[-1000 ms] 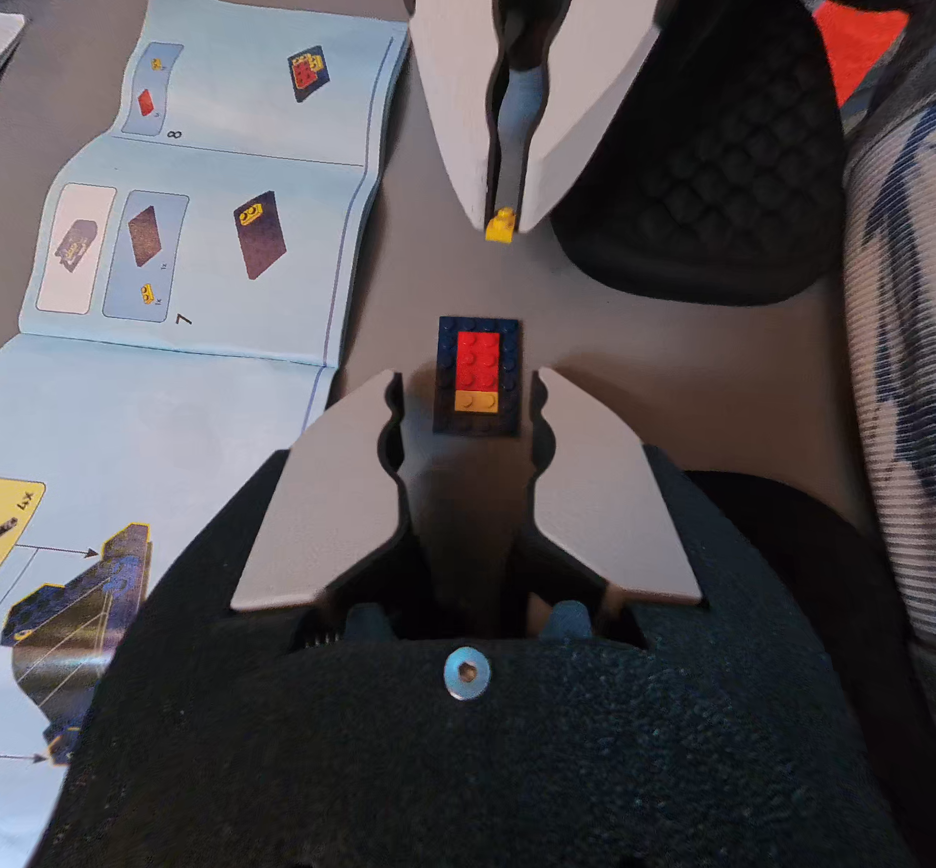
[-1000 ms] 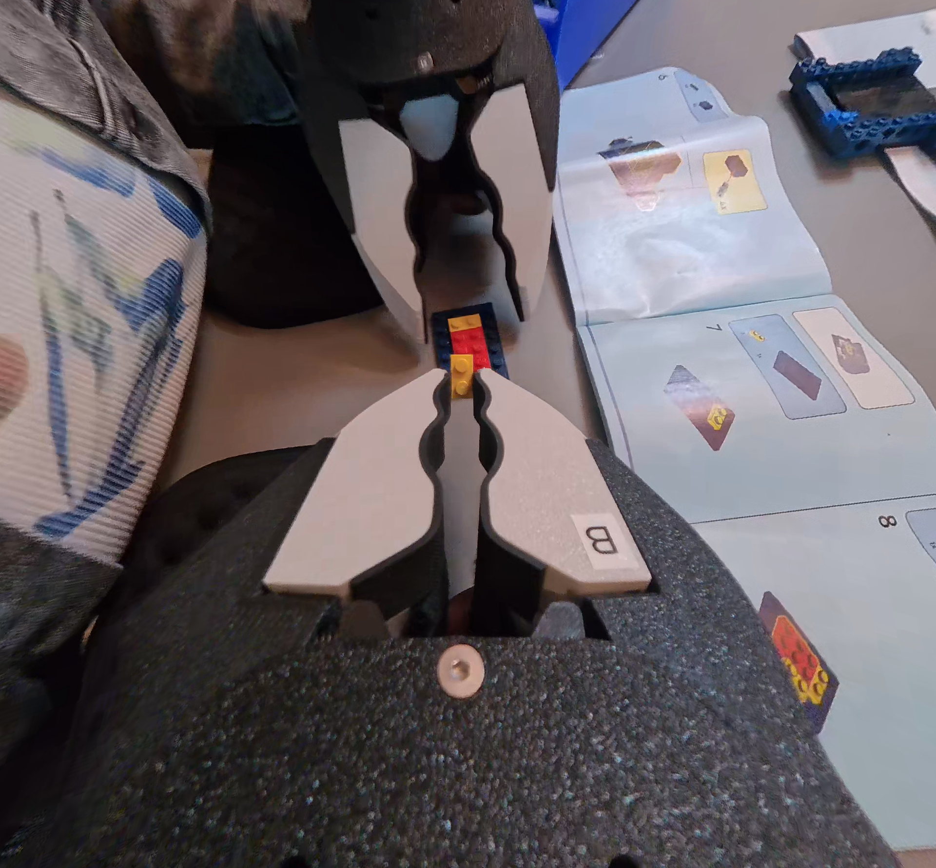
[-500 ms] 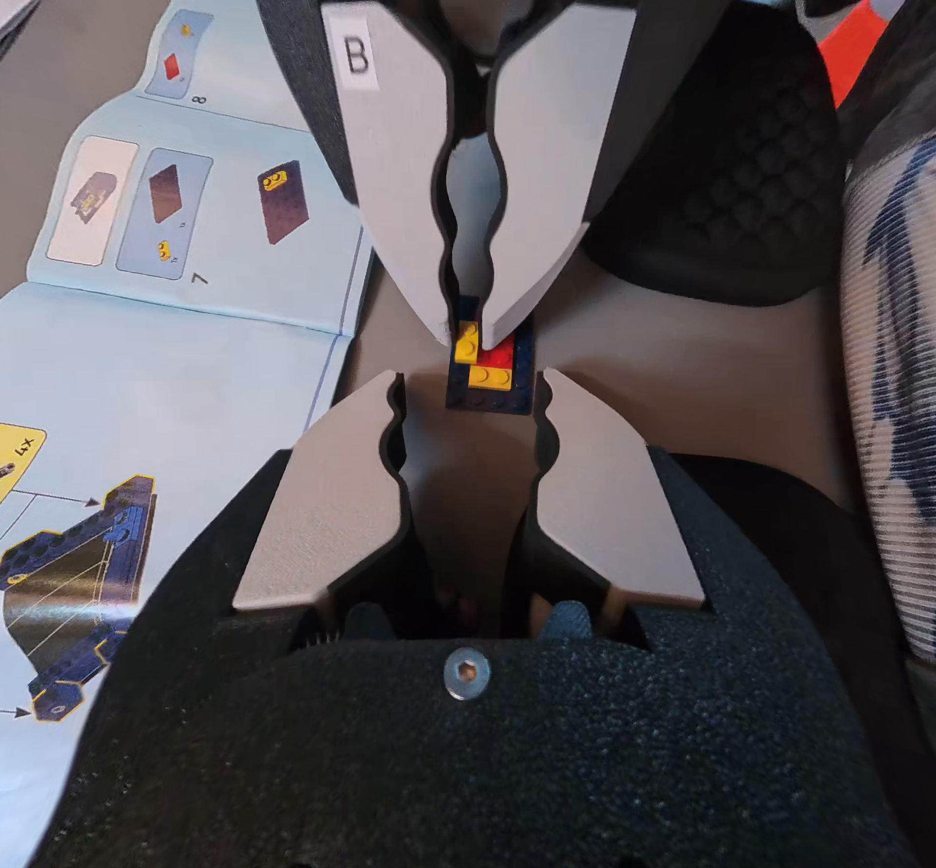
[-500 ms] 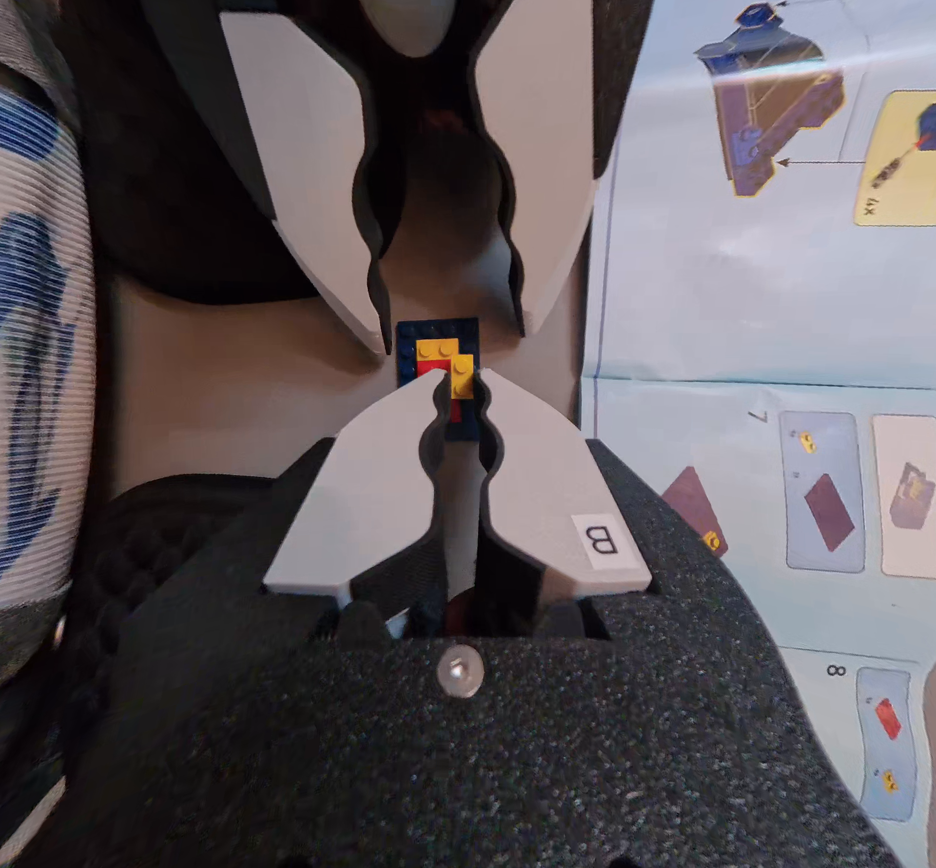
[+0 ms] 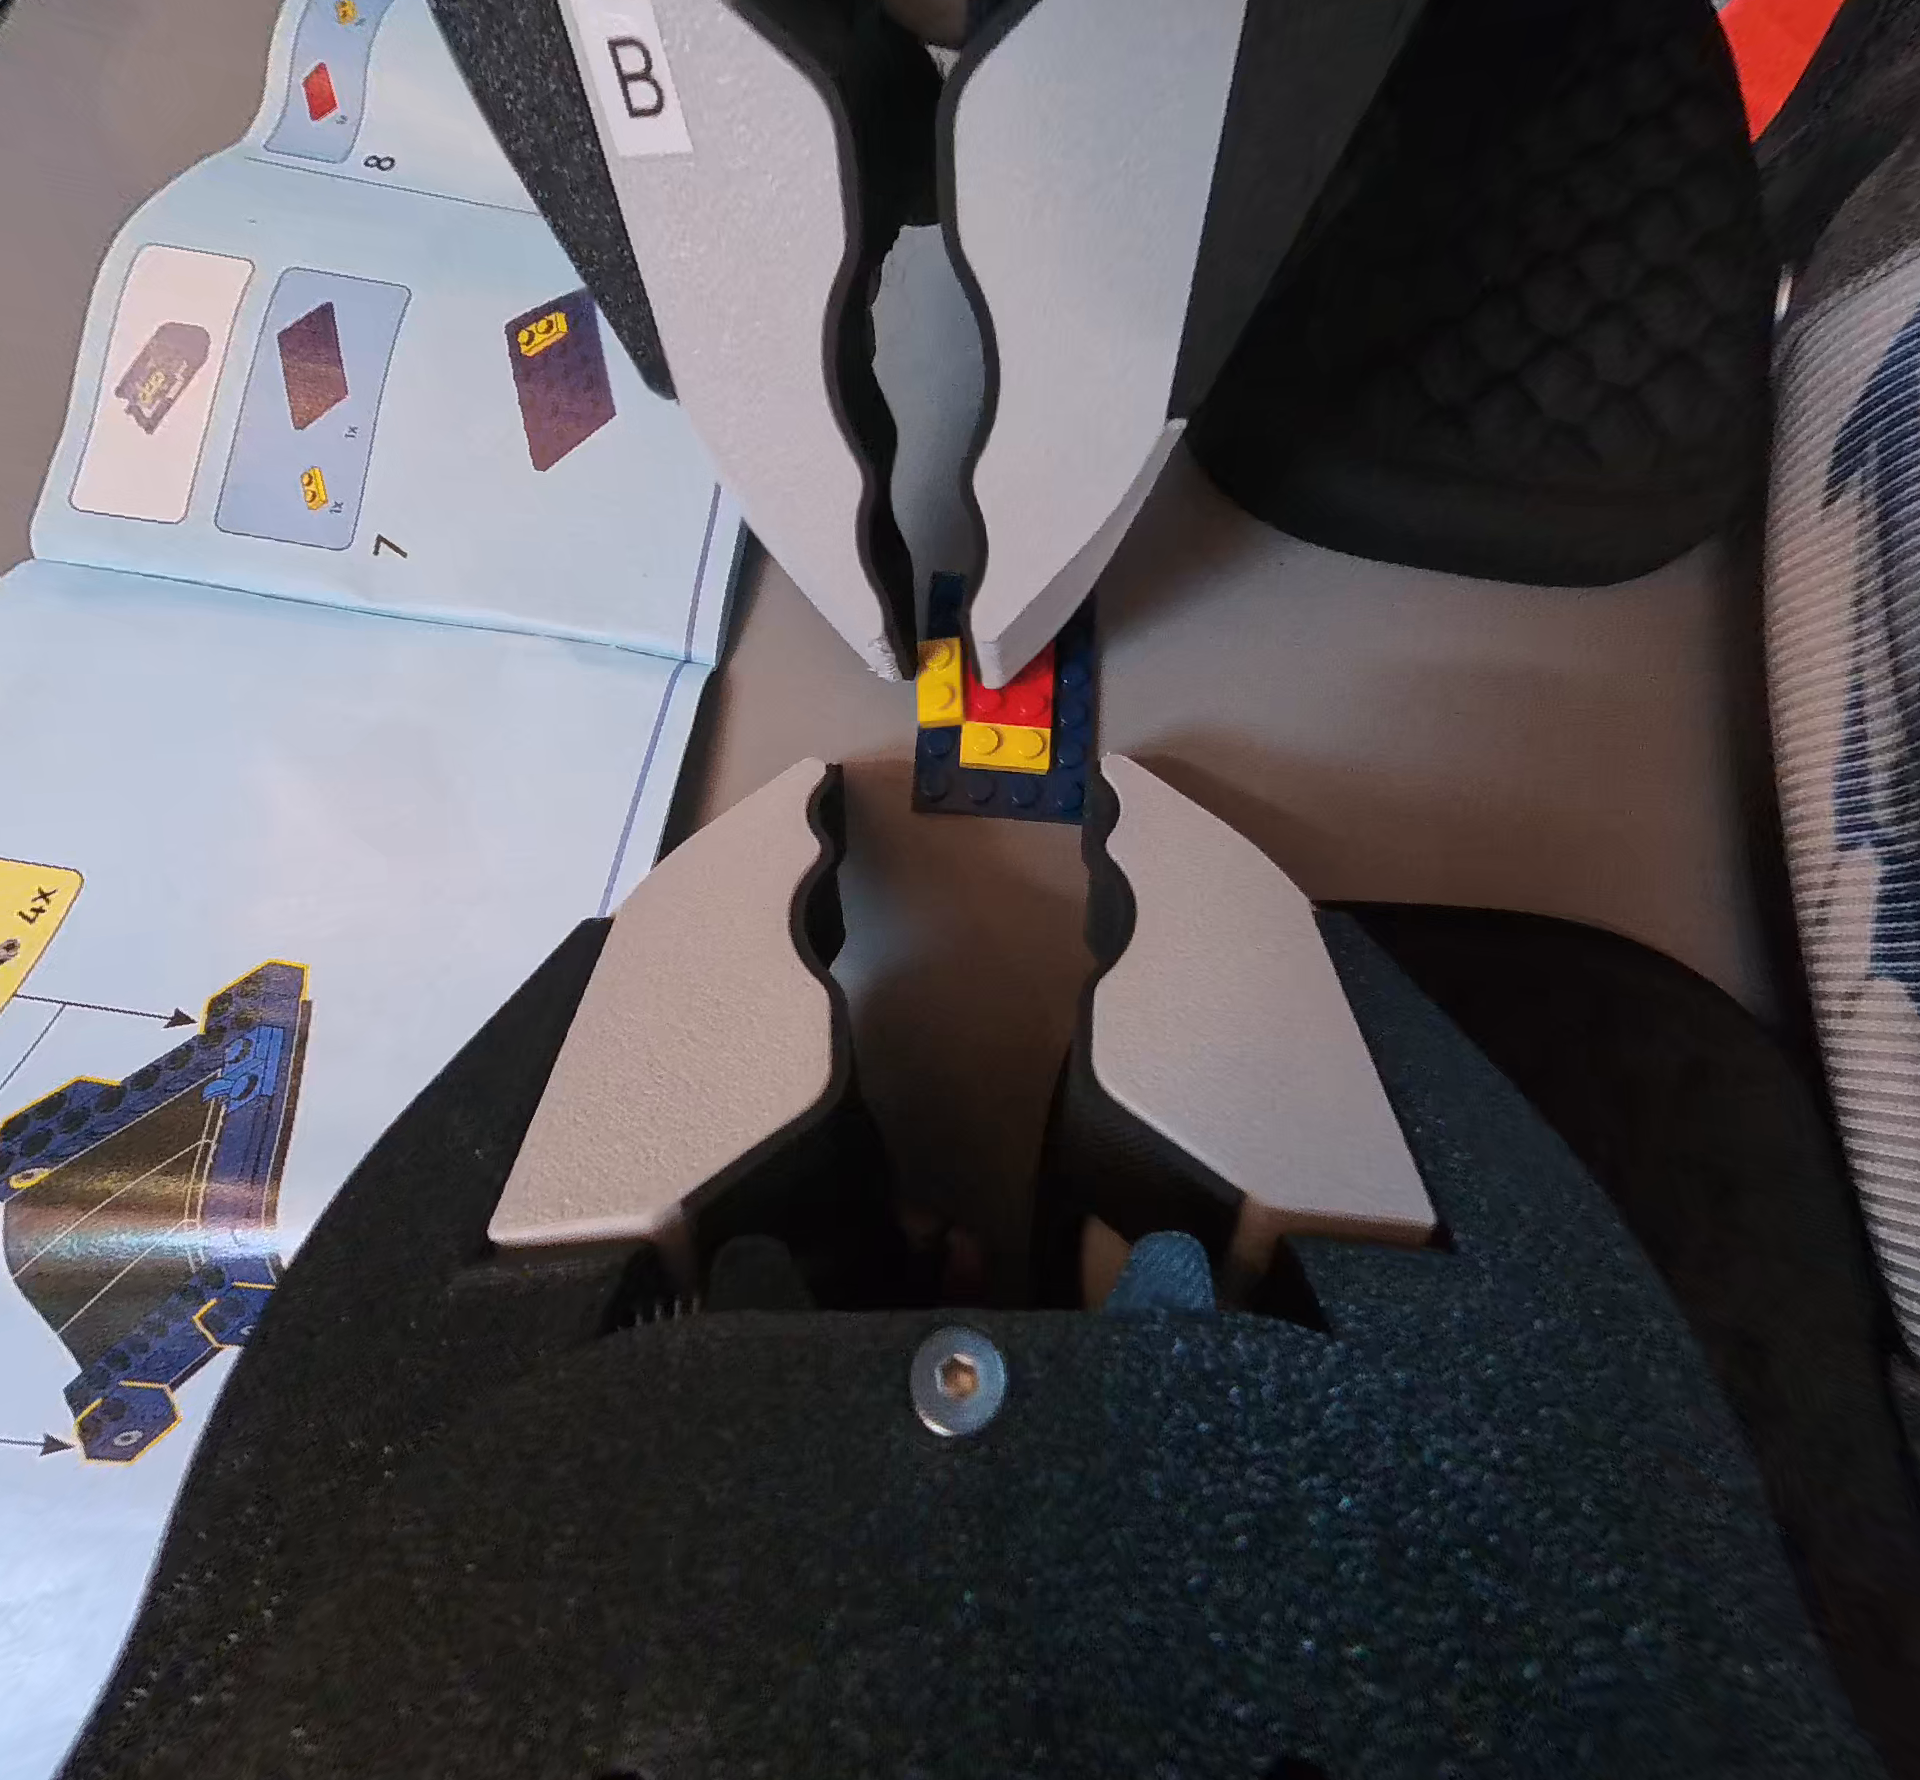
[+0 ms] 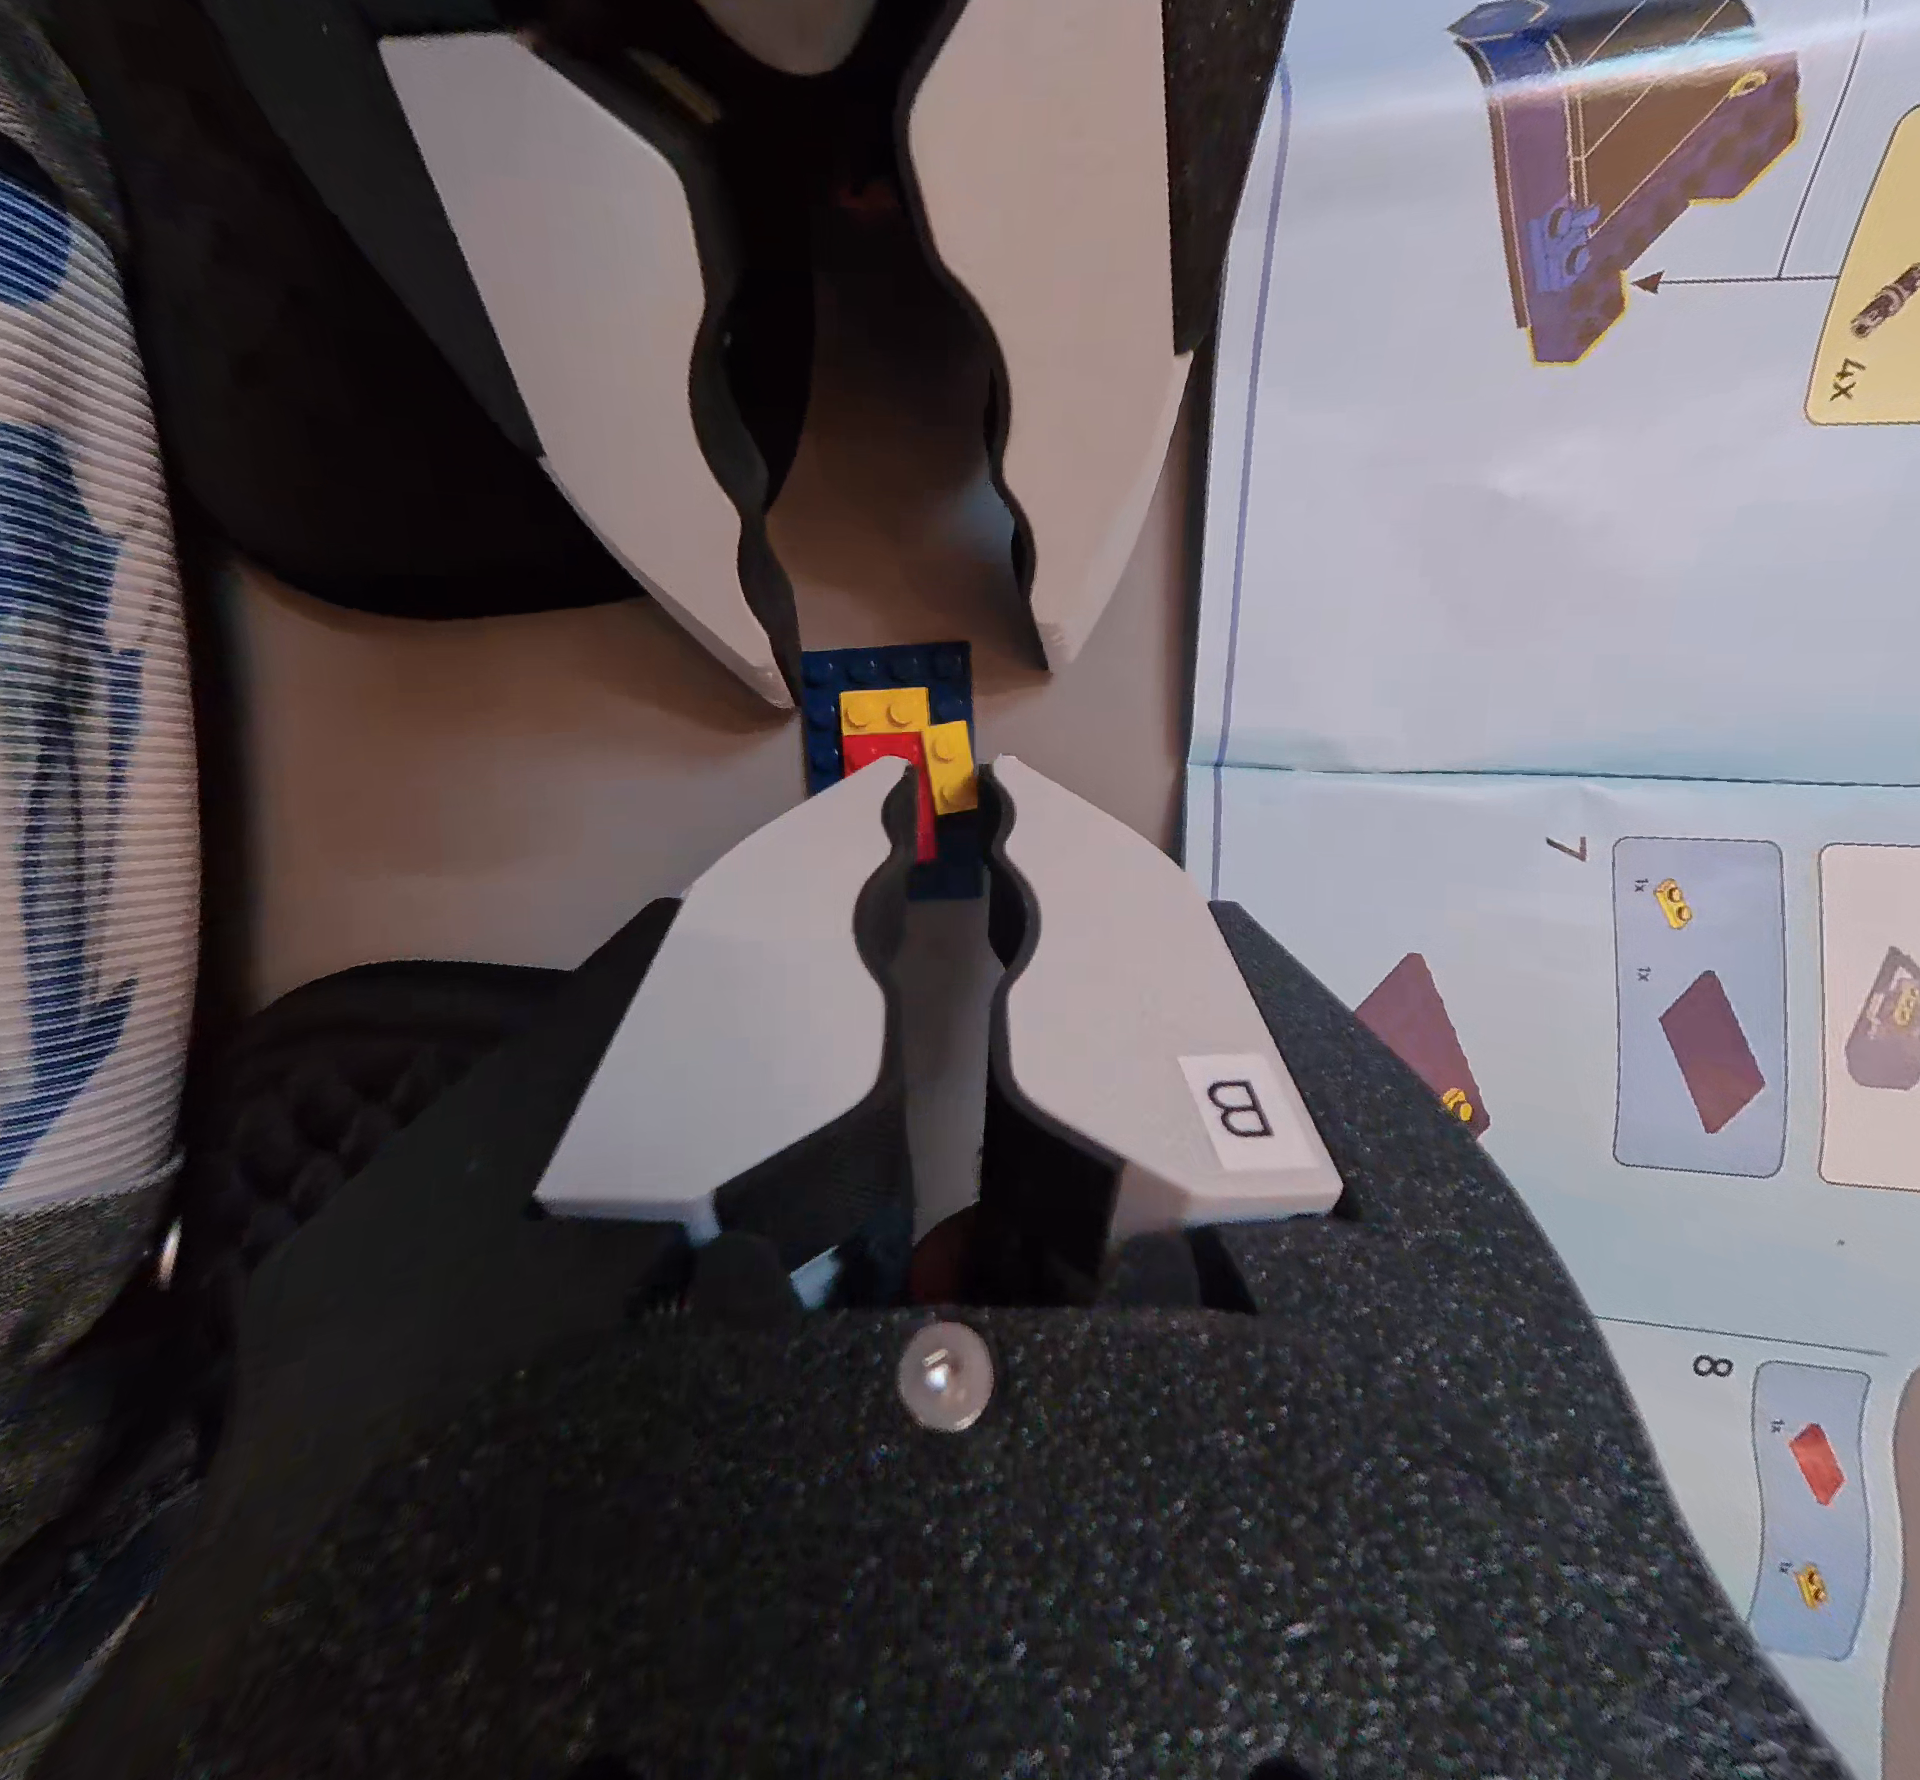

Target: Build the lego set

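The right gripper [image 6: 948, 774] has its fingers drawn in on a small yellow brick [image 6: 951, 766], which sits at the edge of a dark blue plate [image 5: 1003, 790] lying on the grey table [image 5: 1351, 691] at mid-frame. In the left wrist view the same gripper [image 5: 940, 665] comes down from the top of the frame, and its fingertips cover the far end of the plate and part of a red brick [image 5: 1023, 691]; only the near end of the yellow brick [image 5: 938, 691] shows beside them. Whether that brick is fully seated on the plate cannot be made out. A second yellow brick [image 5: 1003, 745] lies crosswise on the plate, fully visible. The left gripper [image 5: 961, 785] stands open, its fingers on either side of the plate's near end; contact on either side cannot be confirmed. A light blue instruction booklet [image 5: 364, 691] lies open at the left of that frame, cut off by the edge. A black quilted cushion [image 5: 1507, 276] fills the upper right, partly behind the right gripper. Striped fabric [image 5: 1849, 691], a sleeve or garment, is cropped at the right edge.
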